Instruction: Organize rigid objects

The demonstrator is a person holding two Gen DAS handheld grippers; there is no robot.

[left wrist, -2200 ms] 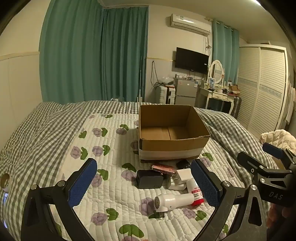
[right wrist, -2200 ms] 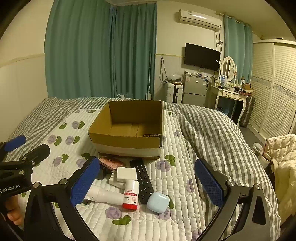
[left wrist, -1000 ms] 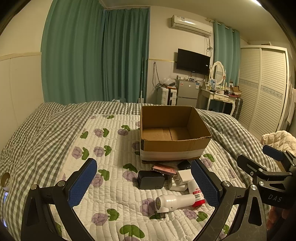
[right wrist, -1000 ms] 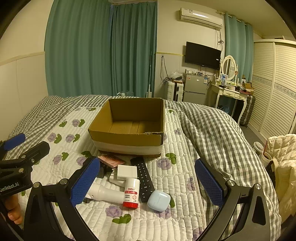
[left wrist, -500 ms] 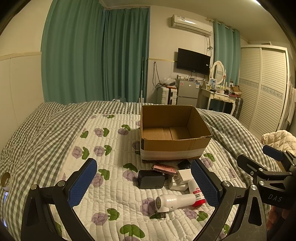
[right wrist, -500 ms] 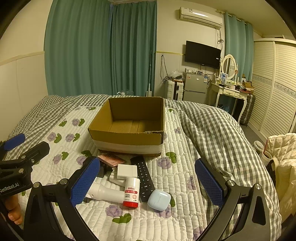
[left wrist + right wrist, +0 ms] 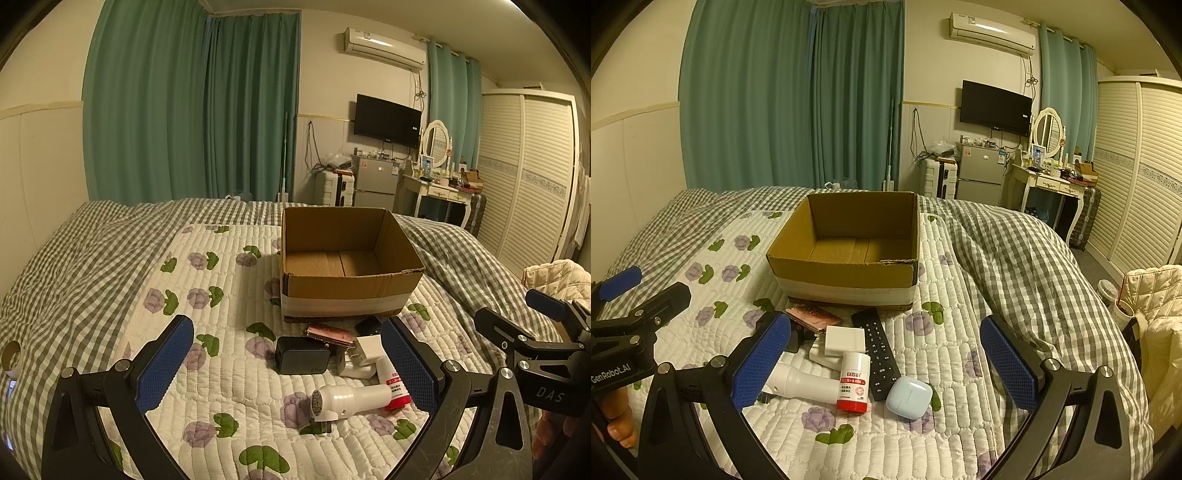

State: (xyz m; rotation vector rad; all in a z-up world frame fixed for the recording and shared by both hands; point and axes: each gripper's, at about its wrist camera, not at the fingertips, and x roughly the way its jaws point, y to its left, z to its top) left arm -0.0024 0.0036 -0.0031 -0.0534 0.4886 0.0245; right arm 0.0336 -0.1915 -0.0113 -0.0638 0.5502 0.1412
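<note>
An open, empty cardboard box [image 7: 347,288] [image 7: 849,277] stands on the quilted bed. In front of it lies a pile: a black charger block [image 7: 302,355], a pink case [image 7: 328,334] [image 7: 812,317], a white adapter [image 7: 364,354] [image 7: 844,339], a white cylinder device [image 7: 351,400] [image 7: 799,382], a red-capped white bottle [image 7: 854,382] [image 7: 395,386], a black remote [image 7: 879,352] and a pale blue earbud case [image 7: 908,397]. My left gripper [image 7: 288,363] is open and empty above the pile. My right gripper [image 7: 886,367] is open and empty over it too.
The bed has a floral quilt [image 7: 221,295] and a grey checked duvet [image 7: 1015,258]. A cream jacket [image 7: 1156,325] hangs at the right. Green curtains, a TV, a small fridge and a dressing table stand beyond the bed.
Both grippers have barely drifted; the view sits very slightly farther back and higher. Nothing on the bed has moved.
</note>
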